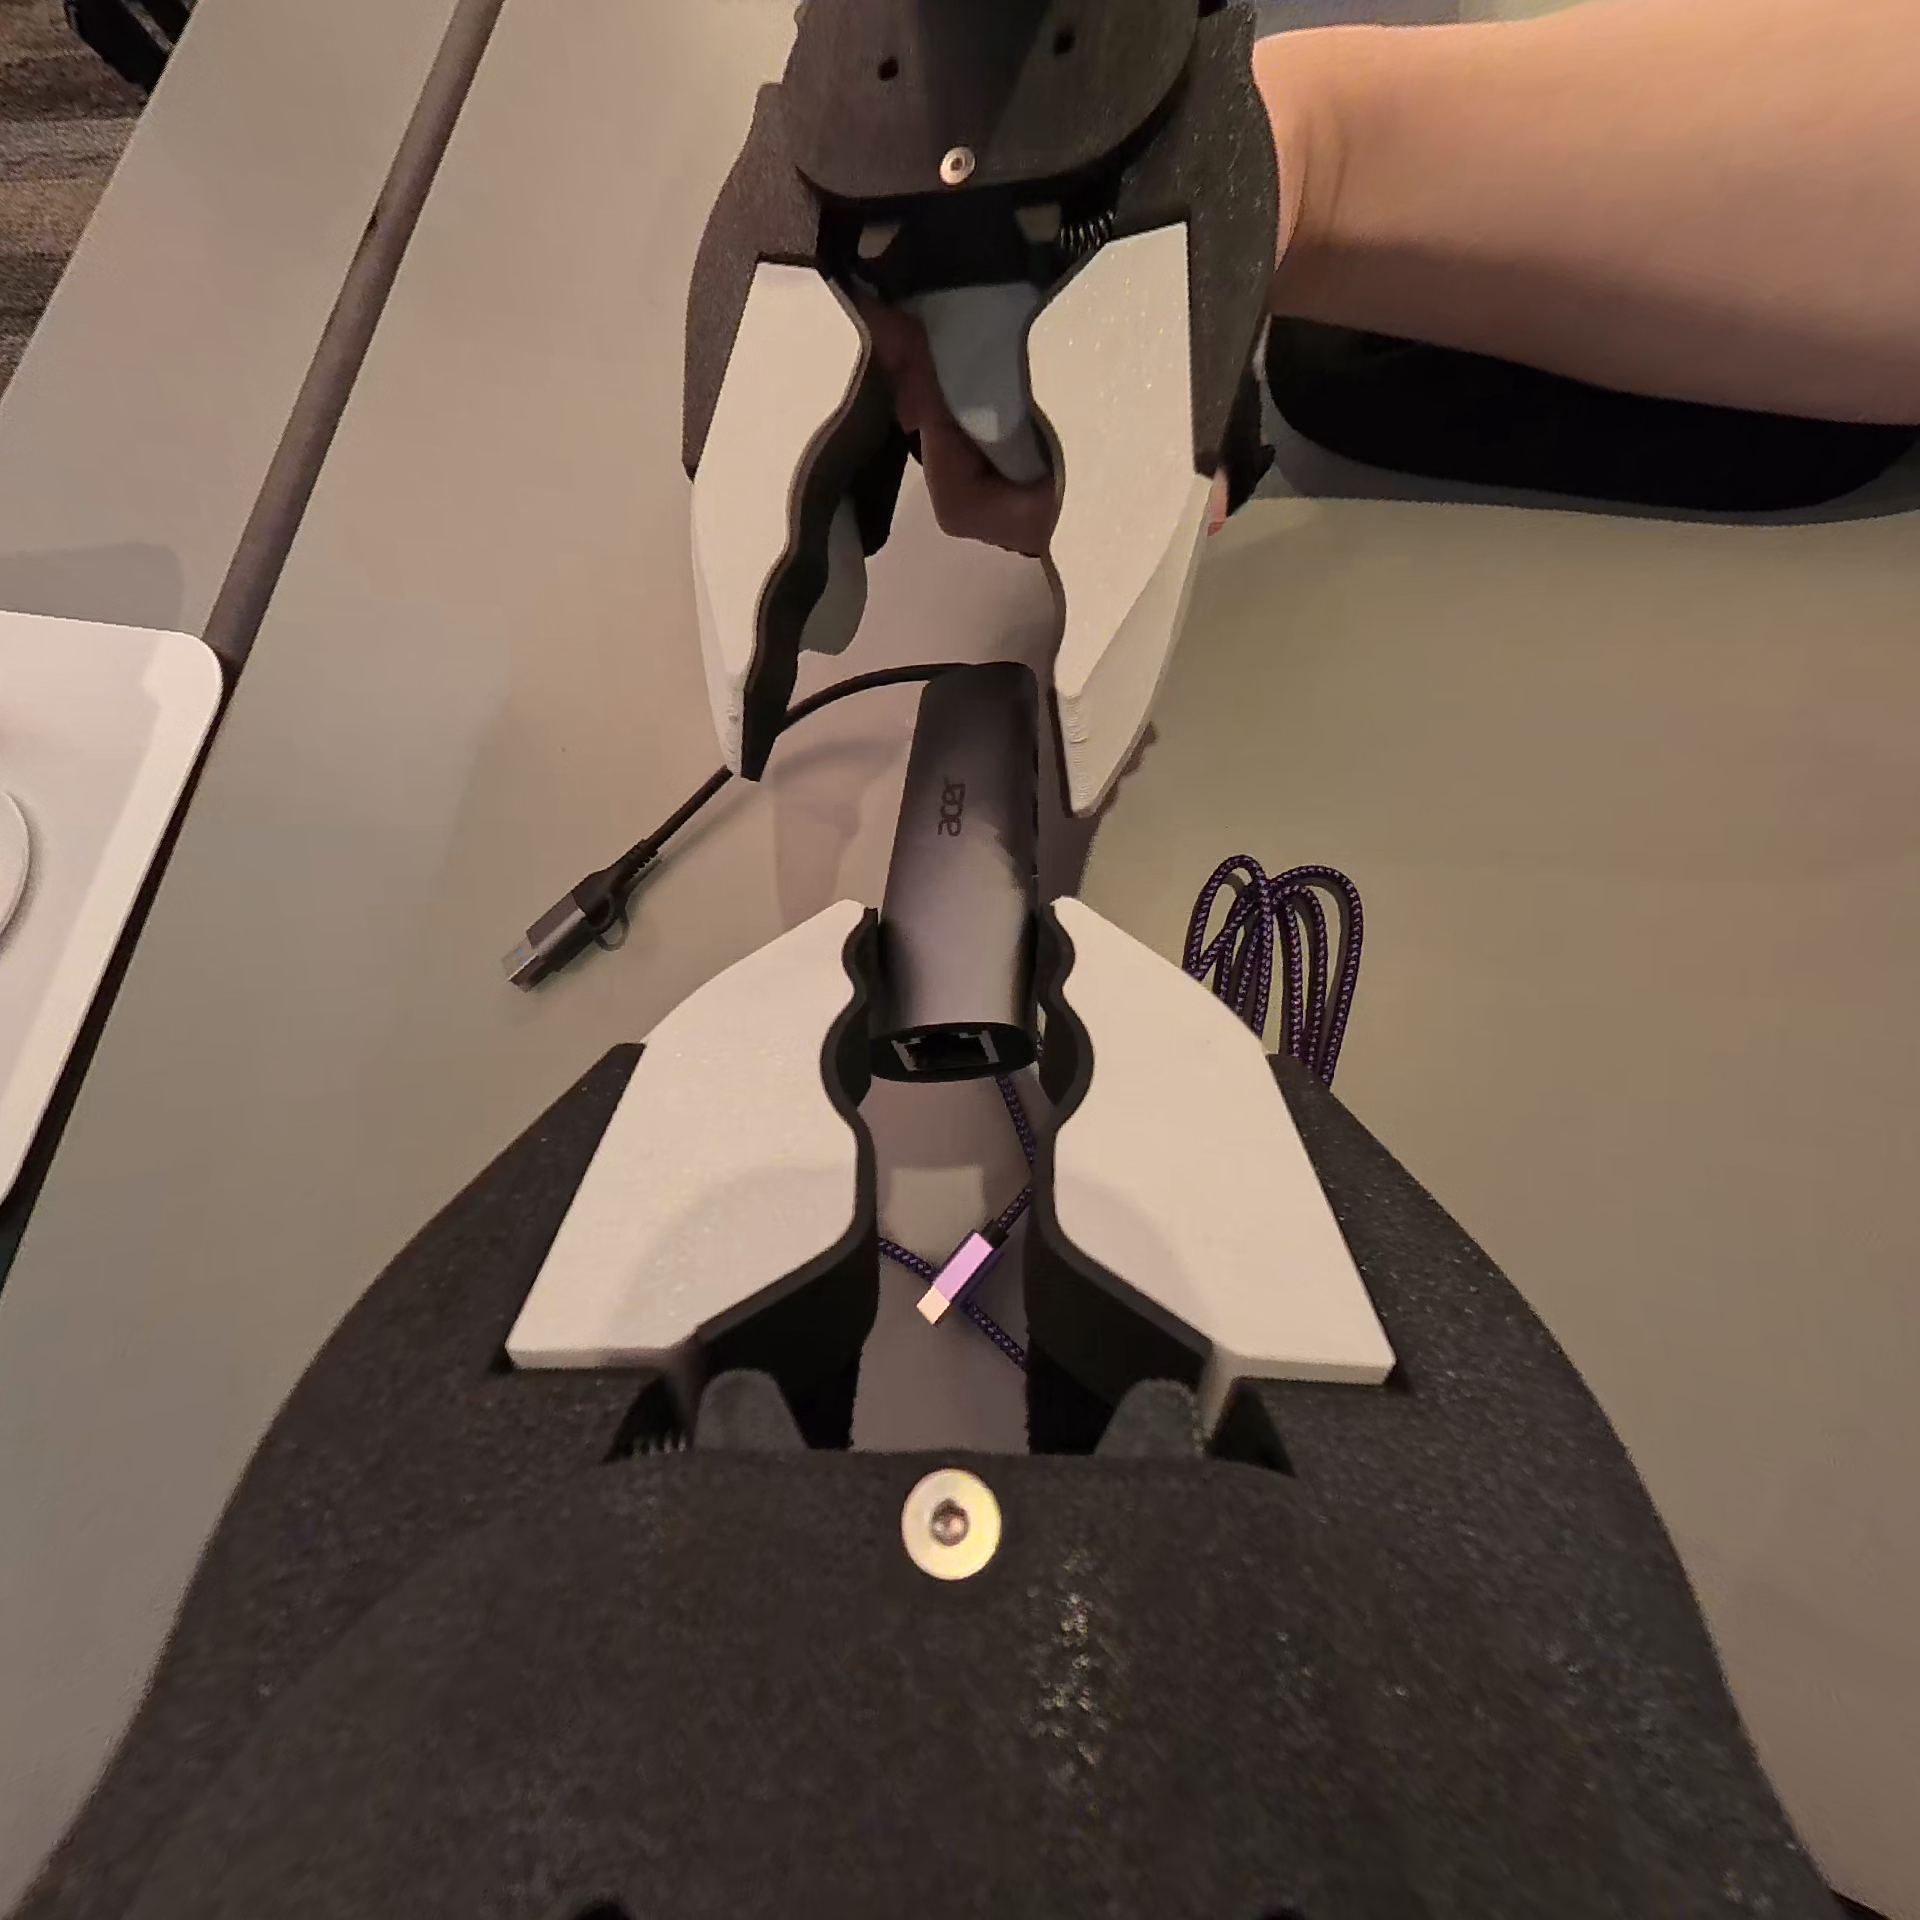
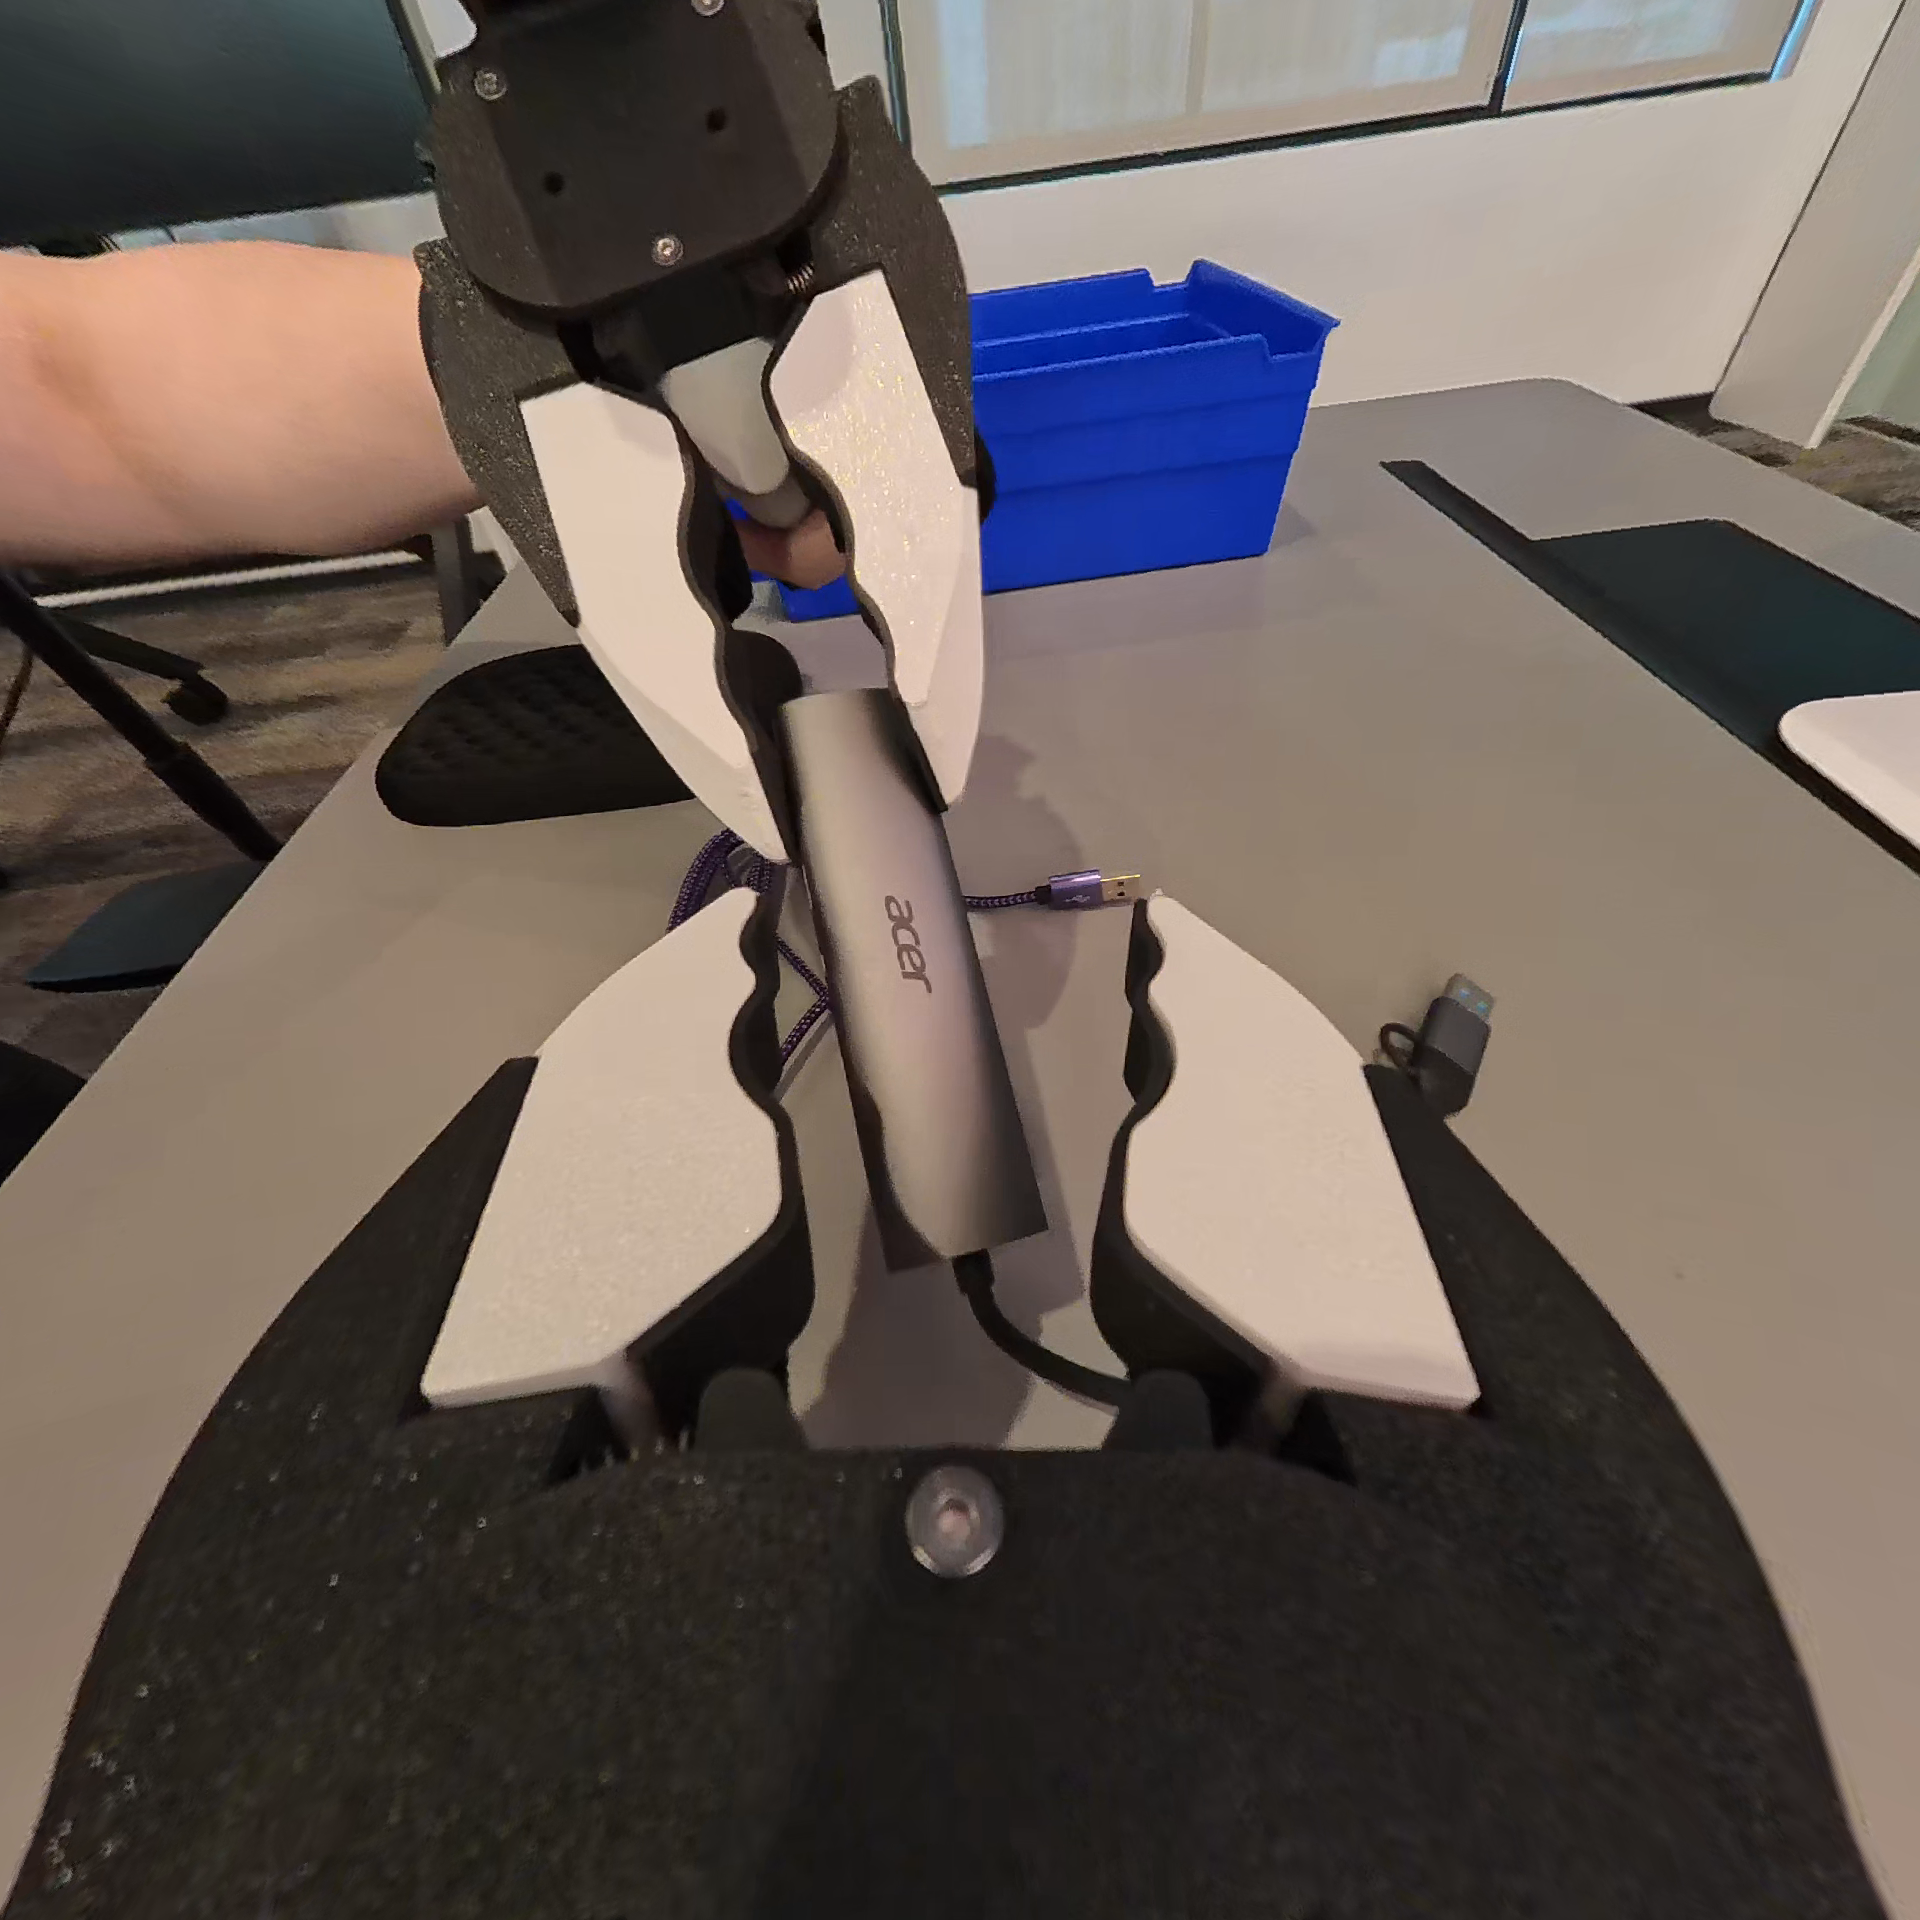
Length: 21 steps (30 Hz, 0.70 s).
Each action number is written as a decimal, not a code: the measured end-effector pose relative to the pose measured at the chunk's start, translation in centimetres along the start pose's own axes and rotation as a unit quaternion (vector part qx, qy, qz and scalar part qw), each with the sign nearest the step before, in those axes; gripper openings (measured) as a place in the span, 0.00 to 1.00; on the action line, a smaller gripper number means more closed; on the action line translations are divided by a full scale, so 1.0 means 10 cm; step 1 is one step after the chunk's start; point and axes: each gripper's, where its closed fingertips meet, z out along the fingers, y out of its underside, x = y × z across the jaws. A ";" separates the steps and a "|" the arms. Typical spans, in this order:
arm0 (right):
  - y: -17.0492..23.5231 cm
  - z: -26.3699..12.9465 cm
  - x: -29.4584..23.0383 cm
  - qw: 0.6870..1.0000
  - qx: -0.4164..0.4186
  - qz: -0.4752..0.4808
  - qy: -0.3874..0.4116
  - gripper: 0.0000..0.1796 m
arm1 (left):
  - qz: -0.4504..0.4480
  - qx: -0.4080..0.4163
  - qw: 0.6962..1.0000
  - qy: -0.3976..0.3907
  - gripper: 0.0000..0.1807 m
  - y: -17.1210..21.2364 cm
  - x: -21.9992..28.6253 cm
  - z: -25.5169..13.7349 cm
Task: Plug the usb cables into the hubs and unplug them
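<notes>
My left gripper [image 1: 956, 925] clamps one end of the slim grey hub [image 1: 961, 894], lifted above the table [image 1: 416, 727] with its square port facing me. My right gripper [image 2: 945, 914] stands open around the other end, not touching it. Only the right view shows the purple cable's plug [image 2: 1096, 888] and a blue bin [image 2: 1132, 436] at the far edge. The hub bears a printed logo.

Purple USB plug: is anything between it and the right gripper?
Yes. The grey hub, held by the left gripper, slants through the open right gripper; the purple USB plug lies on the table beyond.
</notes>
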 end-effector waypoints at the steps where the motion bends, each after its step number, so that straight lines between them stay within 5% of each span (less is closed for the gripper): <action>1: 0.02 0.00 -0.01 1.000 0.000 0.007 -0.007 0.35 | -0.001 0.000 1.000 0.000 0.16 0.00 0.00 0.00; 8: 0.20 0.05 -0.05 0.998 -0.036 0.021 -0.039 0.33 | -0.006 0.019 1.000 0.002 0.15 -0.06 -0.01 -0.03; 10: 0.20 0.08 -0.07 0.998 -0.037 0.022 -0.044 0.31 | -0.014 0.057 0.998 -0.001 0.00 -0.16 -0.03 -0.09; 11: 0.21 0.09 -0.08 0.998 -0.040 0.023 -0.048 0.30 | -0.023 0.069 0.997 0.005 0.00 -0.20 -0.04 -0.12; 12: 0.23 0.10 -0.08 0.998 -0.046 0.022 -0.048 0.27 | -0.029 0.073 0.997 0.011 0.00 -0.21 -0.05 -0.14; 14: 0.33 0.13 -0.13 0.994 -0.076 0.013 -0.071 0.03 | -0.030 0.068 0.997 -0.006 0.00 -0.15 -0.13 -0.14; 17: 0.44 0.18 -0.02 0.994 -0.100 0.026 -0.034 0.16 | -0.048 0.051 0.997 -0.010 0.00 0.03 -0.18 -0.07; 21: 0.47 0.15 -0.04 0.993 -0.109 0.021 -0.034 0.17 | -0.066 0.017 0.998 -0.015 0.00 0.32 -0.20 0.02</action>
